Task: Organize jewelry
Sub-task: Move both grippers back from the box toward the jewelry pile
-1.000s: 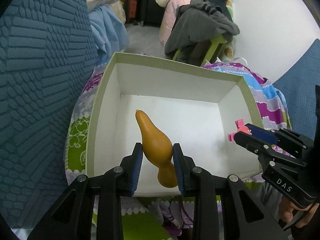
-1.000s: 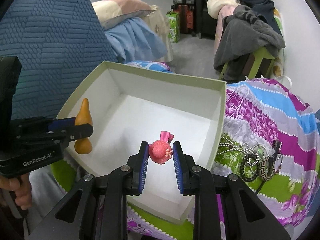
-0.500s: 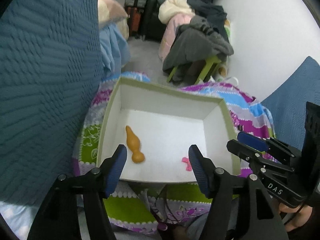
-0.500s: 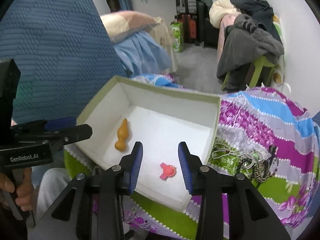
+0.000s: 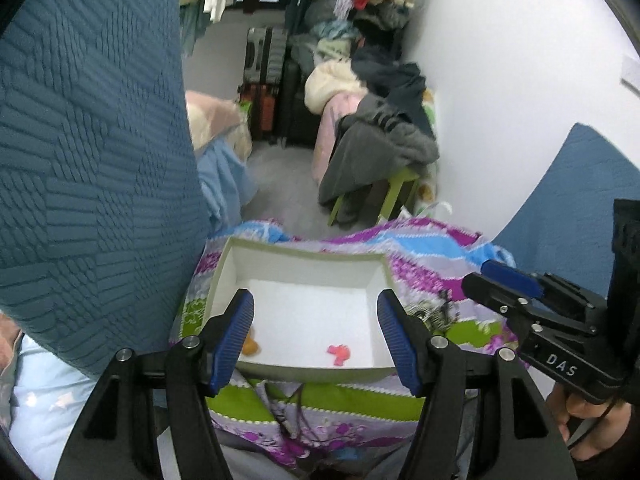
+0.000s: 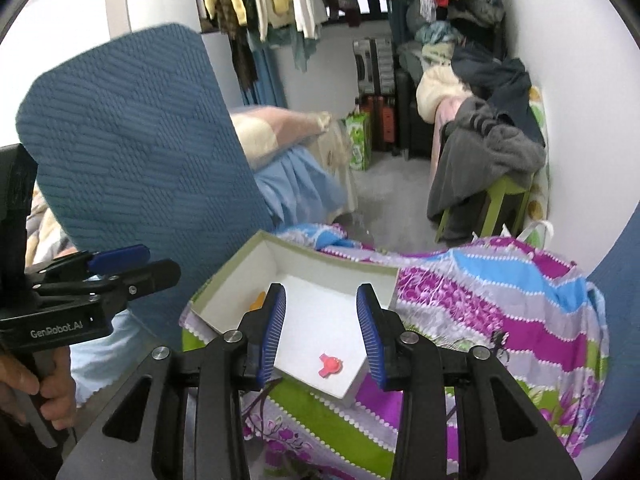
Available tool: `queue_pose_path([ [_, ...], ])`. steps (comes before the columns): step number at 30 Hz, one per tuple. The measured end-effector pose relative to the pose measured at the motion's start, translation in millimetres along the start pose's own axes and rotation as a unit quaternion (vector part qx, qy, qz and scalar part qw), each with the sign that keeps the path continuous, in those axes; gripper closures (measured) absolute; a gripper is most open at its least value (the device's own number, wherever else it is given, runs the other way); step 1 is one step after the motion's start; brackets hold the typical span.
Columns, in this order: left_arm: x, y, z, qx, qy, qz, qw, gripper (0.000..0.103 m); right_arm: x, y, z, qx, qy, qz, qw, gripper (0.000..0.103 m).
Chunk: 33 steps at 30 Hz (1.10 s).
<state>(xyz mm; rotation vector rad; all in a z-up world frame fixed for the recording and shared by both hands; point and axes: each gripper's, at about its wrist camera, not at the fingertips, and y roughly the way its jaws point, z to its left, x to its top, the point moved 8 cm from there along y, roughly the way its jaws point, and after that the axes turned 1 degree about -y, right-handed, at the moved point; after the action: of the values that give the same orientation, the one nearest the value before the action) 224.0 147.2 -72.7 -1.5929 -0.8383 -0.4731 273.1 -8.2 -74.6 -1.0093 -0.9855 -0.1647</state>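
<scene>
Left wrist view: left gripper (image 5: pixel 316 332) stands wide apart, nothing between its pads, its jaws having just been opening; below and beyond it, lower centre of frame, the box (image 5: pixel 304 254) sits on the patterned cloth (image 5: pixel 432 264); orange piece (image 5: pixel 251 346) lies at the box's lower left, half hidden behind the left pad; pink piece (image 5: pixel 339 353) lies lower right on the white floor, apart from the orange one; right gripper (image 5: pixel 486 280) enters from the right edge, empty as far as shows; a dark tangle of beads (image 5: pixel 434 314) lies on the cloth just right of the box.

Right wrist view: right gripper (image 6: pixel 321 330) is partly parted, holding nothing, jaws just having been opening; pink piece (image 6: pixel 330 365) lies in the box (image 6: pixel 332 260) near its lower corner; orange piece (image 6: pixel 258 300) peeks out by the left pad; beads (image 6: pixel 496 340) barely visible at right of the pads, blurred.

Judgement: both pieces look delivered; next likely the beads on the cloth; approach from above, jaws spread wide, pinch the bunch not a single strand, lift slowly so nothing snags the cloth; keep the grippers well apart over the box.
</scene>
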Motion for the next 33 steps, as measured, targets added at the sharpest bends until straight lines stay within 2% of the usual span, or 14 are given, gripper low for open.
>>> queue_pose_path([
  [9, 4, -27, -29, -0.020, -0.022, -0.039, 0.9988, 0.038, 8, -45, -21, -0.013, 0.003, -0.044, 0.999, 0.069],
  [20, -21, -8, -80, -0.053, -0.014, -0.022, 0.9983, 0.039, -10, -75, -65, -0.036, 0.027, -0.064, 0.997, 0.069],
  [33, -61, 48, -129, -0.089, -0.019, 0.015, 0.9957, 0.041, -68, -77, -123, -0.070, 0.052, -0.062, 0.994, 0.069],
])
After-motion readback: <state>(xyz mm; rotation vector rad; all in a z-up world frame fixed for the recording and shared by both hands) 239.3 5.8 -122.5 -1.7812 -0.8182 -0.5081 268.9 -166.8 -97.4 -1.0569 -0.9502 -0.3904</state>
